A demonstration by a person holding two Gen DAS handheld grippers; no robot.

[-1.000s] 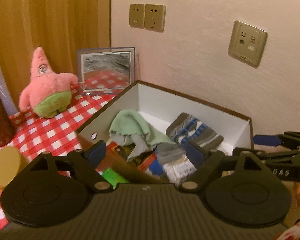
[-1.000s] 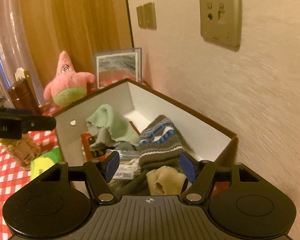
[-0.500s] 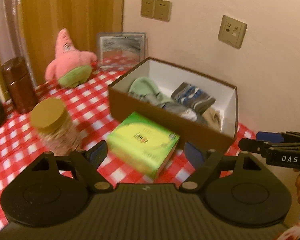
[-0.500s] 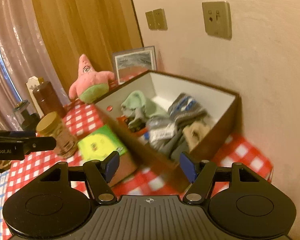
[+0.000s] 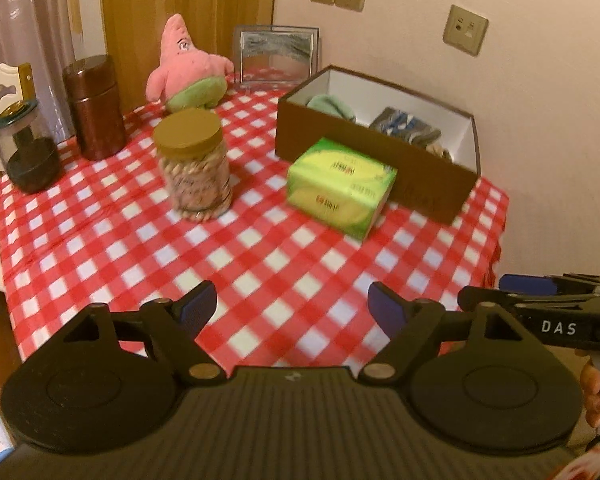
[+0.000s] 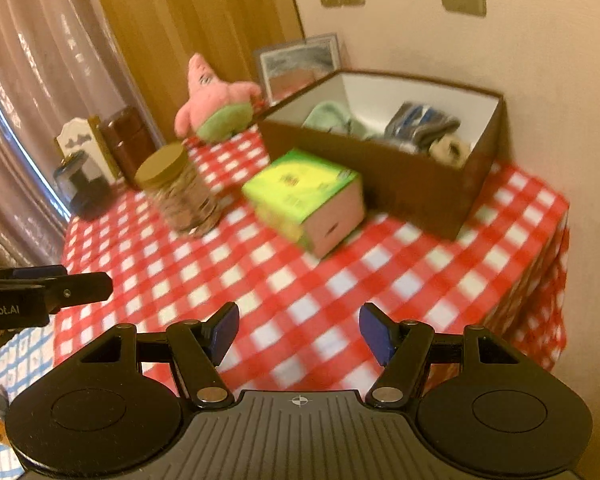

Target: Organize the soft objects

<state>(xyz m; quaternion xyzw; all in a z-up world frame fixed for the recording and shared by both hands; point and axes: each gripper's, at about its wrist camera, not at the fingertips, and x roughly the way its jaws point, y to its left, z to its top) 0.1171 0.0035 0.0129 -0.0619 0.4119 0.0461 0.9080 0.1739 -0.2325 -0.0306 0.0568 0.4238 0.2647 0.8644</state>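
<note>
A brown box (image 5: 364,152) (image 6: 396,172) with a white inside stands at the table's back right and holds a pale green cloth (image 5: 332,105) (image 6: 328,118), a grey and blue striped knit (image 5: 404,126) (image 6: 422,122) and a beige sock (image 6: 448,148). A pink star plush (image 5: 188,68) (image 6: 212,100) sits behind, by the curtain. My left gripper (image 5: 292,310) is open and empty over the table's near edge. My right gripper (image 6: 298,328) is open and empty too, well short of the box.
On the red checked tablecloth (image 5: 180,248) lie a green tissue pack (image 5: 340,186) (image 6: 300,196) against the box front and a gold-lidded jar (image 5: 194,164) (image 6: 180,192). A brown canister (image 5: 94,108), a dark glass jar (image 5: 28,148) and a framed picture (image 5: 276,54) stand at the back.
Both grippers have pulled back from above the box to the table's near edge. The box and its contents now look small and far, and the whole tabletop has come into view.
</note>
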